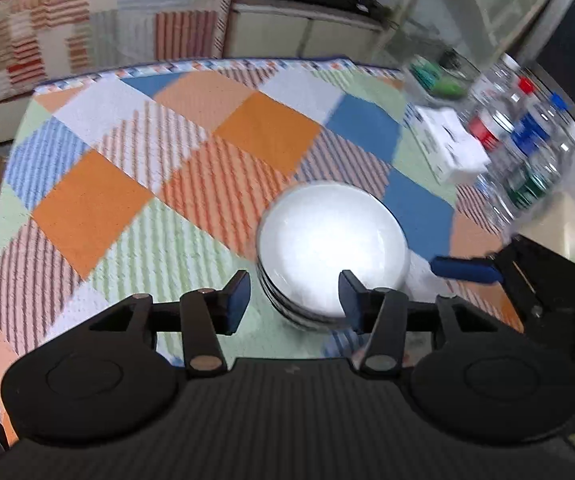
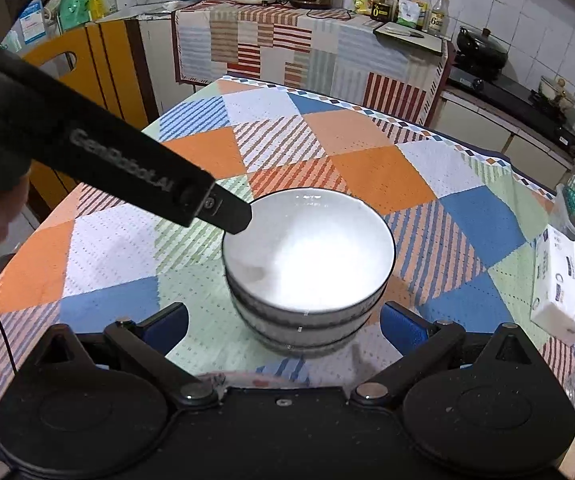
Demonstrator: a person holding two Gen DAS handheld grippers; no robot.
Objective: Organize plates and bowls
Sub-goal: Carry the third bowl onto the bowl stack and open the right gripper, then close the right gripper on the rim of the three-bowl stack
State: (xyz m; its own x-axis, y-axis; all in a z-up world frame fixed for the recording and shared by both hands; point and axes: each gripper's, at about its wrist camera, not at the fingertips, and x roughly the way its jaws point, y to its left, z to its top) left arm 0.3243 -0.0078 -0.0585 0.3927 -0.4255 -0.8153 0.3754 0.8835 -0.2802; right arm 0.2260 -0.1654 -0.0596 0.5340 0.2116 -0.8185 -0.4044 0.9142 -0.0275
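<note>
While both tongs, left [image 1: 294, 295] and right [image 2: 284, 326], gape empty around 3 nested bowls [image 2: 307, 256], we risk toppling them by nudging.

table [image 2: 375, 176], patchwork cloth | on it: bowl stack [image 2: 307, 272]; tissue pack [image 2: 563, 284]; bottles [image 1: 527, 148]

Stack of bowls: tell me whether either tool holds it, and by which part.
Nothing is held. Both the left tool and right tool are open around the stack of bowls, apparently not gripping it.
</note>
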